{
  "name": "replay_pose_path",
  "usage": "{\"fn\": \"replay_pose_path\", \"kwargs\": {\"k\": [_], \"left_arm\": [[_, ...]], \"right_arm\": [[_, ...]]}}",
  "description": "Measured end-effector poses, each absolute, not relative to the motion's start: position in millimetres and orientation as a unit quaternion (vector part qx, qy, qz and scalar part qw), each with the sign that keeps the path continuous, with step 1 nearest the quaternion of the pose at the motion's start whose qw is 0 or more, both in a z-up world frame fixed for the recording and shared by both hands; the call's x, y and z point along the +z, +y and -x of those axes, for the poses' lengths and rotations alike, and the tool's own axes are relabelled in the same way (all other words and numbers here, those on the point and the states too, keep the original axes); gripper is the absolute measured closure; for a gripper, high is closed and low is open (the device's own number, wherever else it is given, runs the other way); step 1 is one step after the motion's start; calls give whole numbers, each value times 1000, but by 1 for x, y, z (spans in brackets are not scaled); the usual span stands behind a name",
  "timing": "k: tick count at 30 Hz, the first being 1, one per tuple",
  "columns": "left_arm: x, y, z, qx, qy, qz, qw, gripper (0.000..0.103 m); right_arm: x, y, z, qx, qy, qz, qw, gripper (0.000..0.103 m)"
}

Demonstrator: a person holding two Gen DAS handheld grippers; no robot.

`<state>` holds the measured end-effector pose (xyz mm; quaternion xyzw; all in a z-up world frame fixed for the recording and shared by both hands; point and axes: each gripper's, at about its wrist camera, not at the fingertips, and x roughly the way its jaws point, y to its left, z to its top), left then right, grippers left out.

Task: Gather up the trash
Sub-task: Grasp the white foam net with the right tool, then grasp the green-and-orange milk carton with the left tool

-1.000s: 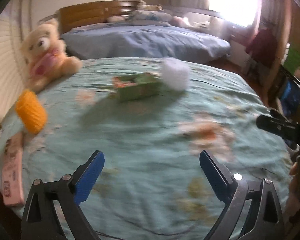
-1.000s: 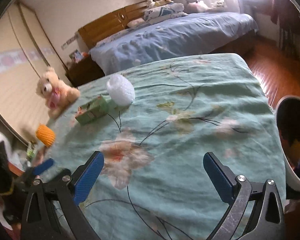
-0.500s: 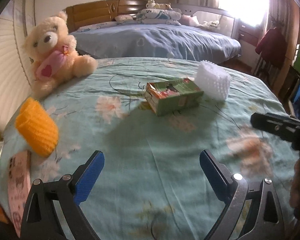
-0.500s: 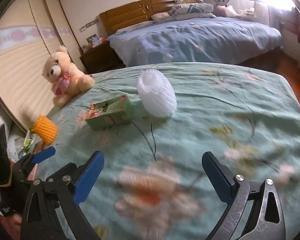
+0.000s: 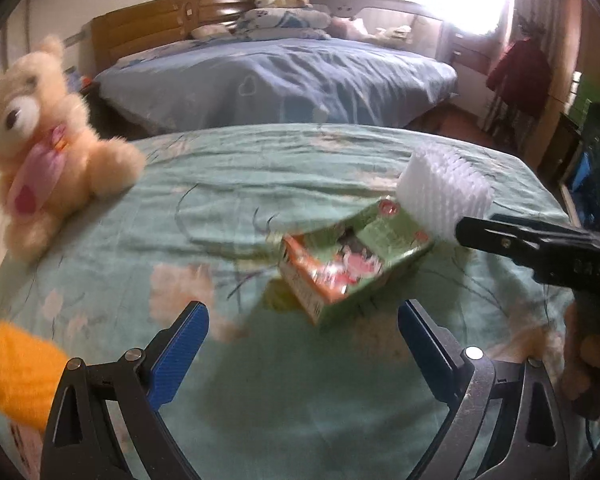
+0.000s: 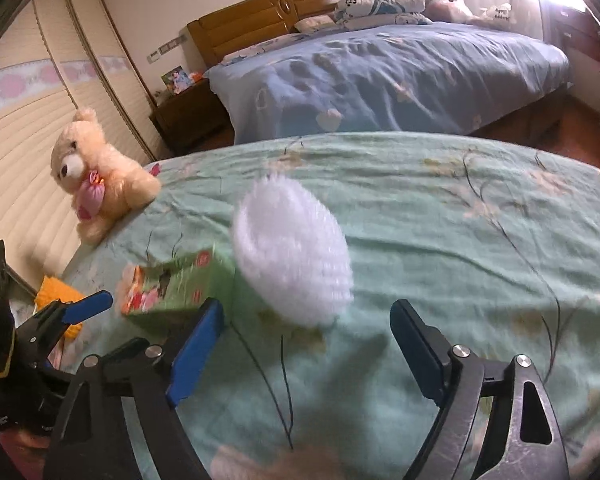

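A green and orange carton point(image 5: 352, 264) lies on the floral green bedspread point(image 5: 220, 184), just ahead of my left gripper point(image 5: 302, 328), which is open with nothing between its blue pads. A white foam net point(image 6: 292, 256) lies beside the carton point(image 6: 172, 288), touching its far right end. My right gripper point(image 6: 306, 332) hovers just short of the foam net; its jaws are closing, nothing is between them. The left gripper's finger point(image 6: 88, 306) shows at the left of the right wrist view, and the right gripper's black finger point(image 5: 532, 242) at the right of the left wrist view.
A cream teddy bear point(image 5: 48, 140) sits at the bedspread's left edge. An orange foam net point(image 5: 18, 372) lies near the front left corner. A second bed with a blue cover point(image 6: 380, 76) stands behind, with a nightstand point(image 6: 188, 116) to its left.
Both grippers have moved forward over the bedspread, so the carton and the white foam net loom larger and nearer. The right gripper's jaws have narrowed slightly.
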<state>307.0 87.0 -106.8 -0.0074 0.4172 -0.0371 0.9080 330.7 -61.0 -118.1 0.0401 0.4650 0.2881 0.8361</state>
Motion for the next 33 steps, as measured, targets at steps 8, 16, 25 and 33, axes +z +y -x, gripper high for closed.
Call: {"fn": "replay_pose_path", "kwargs": {"k": [8, 16, 25, 33], "left_arm": [[-118, 79, -327, -83, 423, -19, 902, 38], [-119, 54, -317, -95, 431, -41, 897, 90], [-114, 14, -279, -119, 432, -25, 894, 90], [-110, 47, -298, -39, 421, -38, 905, 18]], "right_arm": [[-117, -56, -348, 294, 468, -64, 831, 64], [-107, -99, -321, 285, 460, -97, 835, 78], [-101, -164, -269, 256, 459, -110, 844, 78], [-106, -189, -240, 239, 453, -128, 849, 78]]}}
